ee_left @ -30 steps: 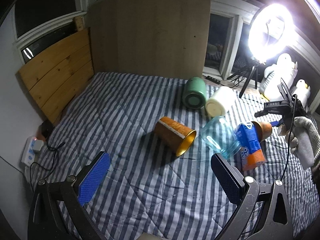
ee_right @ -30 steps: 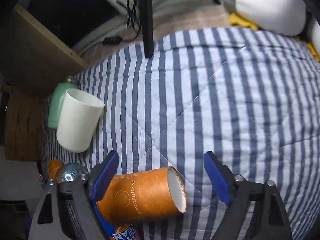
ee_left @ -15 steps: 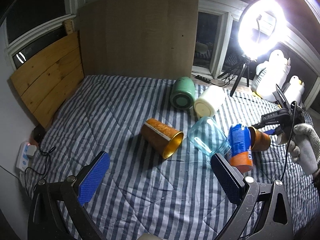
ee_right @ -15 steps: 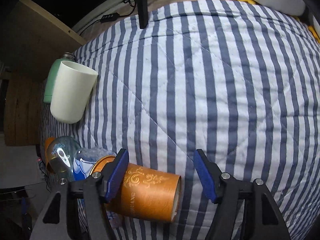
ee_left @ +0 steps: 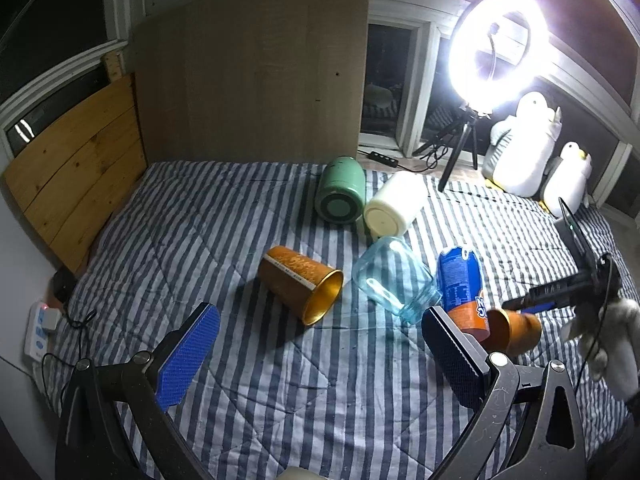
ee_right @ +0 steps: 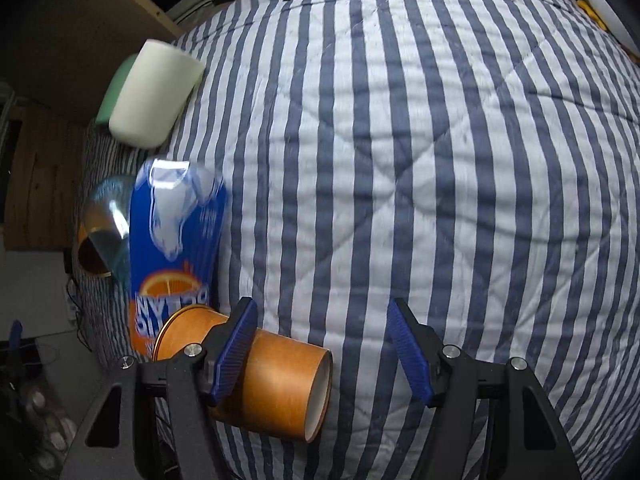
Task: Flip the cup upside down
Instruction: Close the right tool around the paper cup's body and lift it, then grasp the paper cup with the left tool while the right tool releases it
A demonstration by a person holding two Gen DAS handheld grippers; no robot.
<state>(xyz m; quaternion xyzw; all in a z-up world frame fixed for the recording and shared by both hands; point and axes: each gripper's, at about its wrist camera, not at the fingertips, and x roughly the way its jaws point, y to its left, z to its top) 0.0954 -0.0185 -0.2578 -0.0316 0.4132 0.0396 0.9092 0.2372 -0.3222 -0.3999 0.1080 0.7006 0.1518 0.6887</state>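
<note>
orange cup [ee_right: 276, 384] lying sideways, gripper [ee_right: 324, 354] spread

You are working in a home bedroom: a bed [ee_left: 248, 392] under a blue-and-white striped quilt fills the lower half of your left wrist view, with a wooden headboard [ee_left: 76, 184] at the left edge. Dark windows [ee_left: 386, 84] line the top, two plush penguins [ee_left: 528, 148] sit at the right, and a lit ring light [ee_left: 498, 46] on a tripod stands upper right.

On the striped-quilt bed [ee_left: 248, 380], the green cylindrical canister [ee_left: 340, 195] lies touching the cream plastic cup [ee_left: 394, 209]; nearer, the clear blue glass jar [ee_left: 394, 280] lies between the gold-lined orange cup [ee_left: 300, 289] and the blue-and-orange soda can [ee_left: 462, 286].
</note>
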